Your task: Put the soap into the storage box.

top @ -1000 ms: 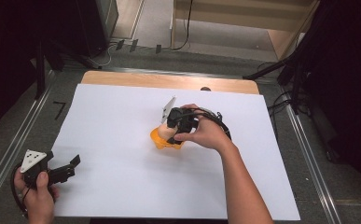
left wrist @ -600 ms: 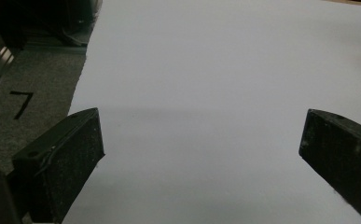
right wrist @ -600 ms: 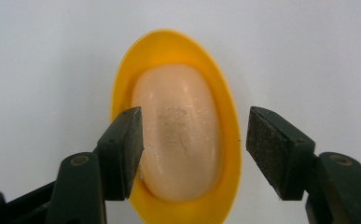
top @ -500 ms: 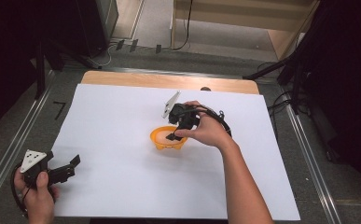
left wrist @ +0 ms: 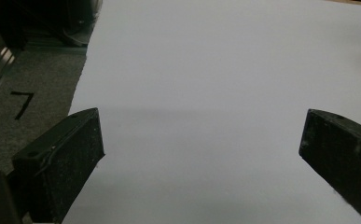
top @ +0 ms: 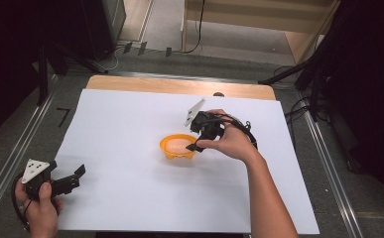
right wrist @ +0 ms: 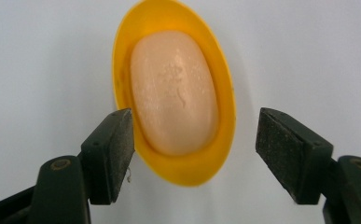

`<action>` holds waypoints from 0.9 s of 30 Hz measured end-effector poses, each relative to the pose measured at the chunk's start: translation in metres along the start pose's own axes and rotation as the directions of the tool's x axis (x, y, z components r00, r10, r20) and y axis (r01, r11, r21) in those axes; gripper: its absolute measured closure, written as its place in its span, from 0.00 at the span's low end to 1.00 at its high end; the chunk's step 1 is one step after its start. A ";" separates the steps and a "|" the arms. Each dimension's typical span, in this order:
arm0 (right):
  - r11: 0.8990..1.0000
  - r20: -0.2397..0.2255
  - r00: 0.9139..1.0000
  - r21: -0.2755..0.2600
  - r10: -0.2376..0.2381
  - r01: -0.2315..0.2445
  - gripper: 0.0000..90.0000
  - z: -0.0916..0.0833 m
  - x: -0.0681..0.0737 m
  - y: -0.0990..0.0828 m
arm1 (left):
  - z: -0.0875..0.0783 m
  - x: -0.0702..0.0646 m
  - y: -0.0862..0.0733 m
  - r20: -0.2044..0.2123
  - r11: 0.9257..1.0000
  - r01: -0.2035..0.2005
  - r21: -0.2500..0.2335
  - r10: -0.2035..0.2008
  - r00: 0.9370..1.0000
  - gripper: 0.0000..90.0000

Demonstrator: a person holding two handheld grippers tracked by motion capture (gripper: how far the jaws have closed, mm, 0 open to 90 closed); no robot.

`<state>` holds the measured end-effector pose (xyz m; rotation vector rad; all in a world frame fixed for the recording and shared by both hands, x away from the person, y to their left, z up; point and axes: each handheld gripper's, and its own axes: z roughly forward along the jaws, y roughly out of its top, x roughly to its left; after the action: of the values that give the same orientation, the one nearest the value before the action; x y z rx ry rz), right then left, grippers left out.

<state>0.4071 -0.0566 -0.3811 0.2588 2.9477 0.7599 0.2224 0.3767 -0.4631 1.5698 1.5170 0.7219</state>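
Your right gripper [right wrist: 194, 154] hovers over the dish [right wrist: 122, 60], whose soap [right wrist: 173, 93] lies near the tabletop's centre; its fingers [right wrist: 115, 151] have just been opening, gripping nothing. Your left gripper [left wrist: 201, 154], at 7 o'clock, has wide, empty fingers, partly cut off.

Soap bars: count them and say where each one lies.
1. The pale soap bar lies in the orange dish mid-sheet, below the right gripper, whose jaws have just been opening with nothing between them. None seems hidden.
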 end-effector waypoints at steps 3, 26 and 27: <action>1.000 0.012 1.000 -0.005 0.017 -0.017 0.30 -0.005 -0.001 -0.010 | 0.000 0.000 0.000 0.002 1.000 -0.002 0.002 0.002 1.000 0.00; 0.985 0.078 0.983 -0.037 0.169 -0.167 0.26 -0.033 0.009 -0.100 | 0.000 -0.001 0.000 -0.007 1.000 -0.012 0.006 0.012 1.000 0.00; 0.984 0.081 0.981 -0.037 0.178 -0.175 0.26 -0.034 0.010 -0.104 | 0.000 -0.001 0.000 -0.007 1.000 -0.013 0.006 0.013 1.000 0.00</action>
<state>0.3784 -0.1603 -0.4027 0.5428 2.8592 0.7918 0.2224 0.3757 -0.4630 1.5845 1.5161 0.7319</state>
